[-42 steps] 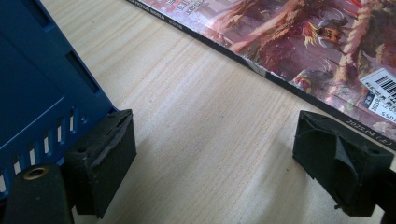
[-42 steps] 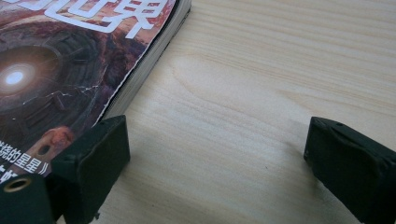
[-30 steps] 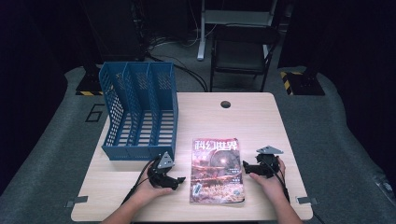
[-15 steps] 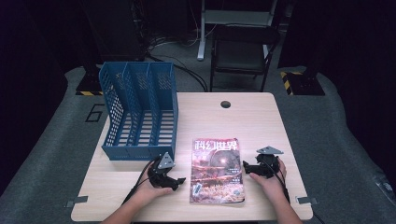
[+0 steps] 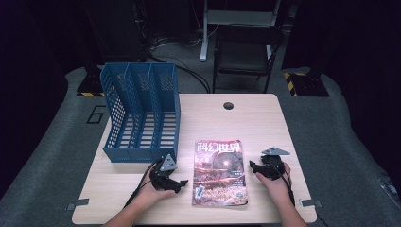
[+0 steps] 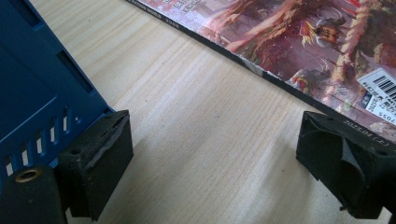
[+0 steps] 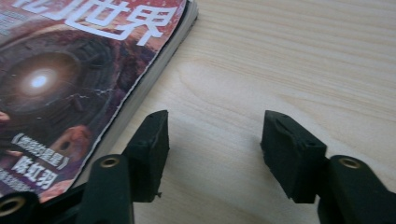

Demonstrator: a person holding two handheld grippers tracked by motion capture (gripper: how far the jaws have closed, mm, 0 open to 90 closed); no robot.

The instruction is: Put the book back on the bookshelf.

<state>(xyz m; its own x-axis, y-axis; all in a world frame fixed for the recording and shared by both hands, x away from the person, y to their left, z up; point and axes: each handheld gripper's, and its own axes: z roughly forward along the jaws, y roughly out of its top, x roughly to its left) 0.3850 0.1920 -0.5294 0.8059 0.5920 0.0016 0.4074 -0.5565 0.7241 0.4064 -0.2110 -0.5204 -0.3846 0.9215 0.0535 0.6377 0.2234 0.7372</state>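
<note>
A: Start at the tongs. What are they doing?

B: The right gripper sits just off the magazine's right edge. Its jaws have just been closing and now stand about half apart, with only bare wood between them. In the right gripper view, one pad is close beside the page edges, not touching. The left gripper is just off the magazine's left edge, its jaws spread wide and holding nothing. In the left gripper view, one pad is at the spine and the other is by the corner of the blue file rack.

A: And the magazine itself?

B: It lies flat and face up on the table, near the front edge. The rack stands behind it and to its left, with three empty slots open toward the magazine.

A: So how should the pickup go?

B: My guess is the magazine is headed for the rack. A flat, floppy thing gives no lip, so I'd slide one lower pad under the page edge, with the jaws turned across its thickness. Then pinch well in from the edge, not at a corner. The other gripper can pin the spine so the magazine doesn't skate. Lift slowly, since the pages may fan or sag.
</note>
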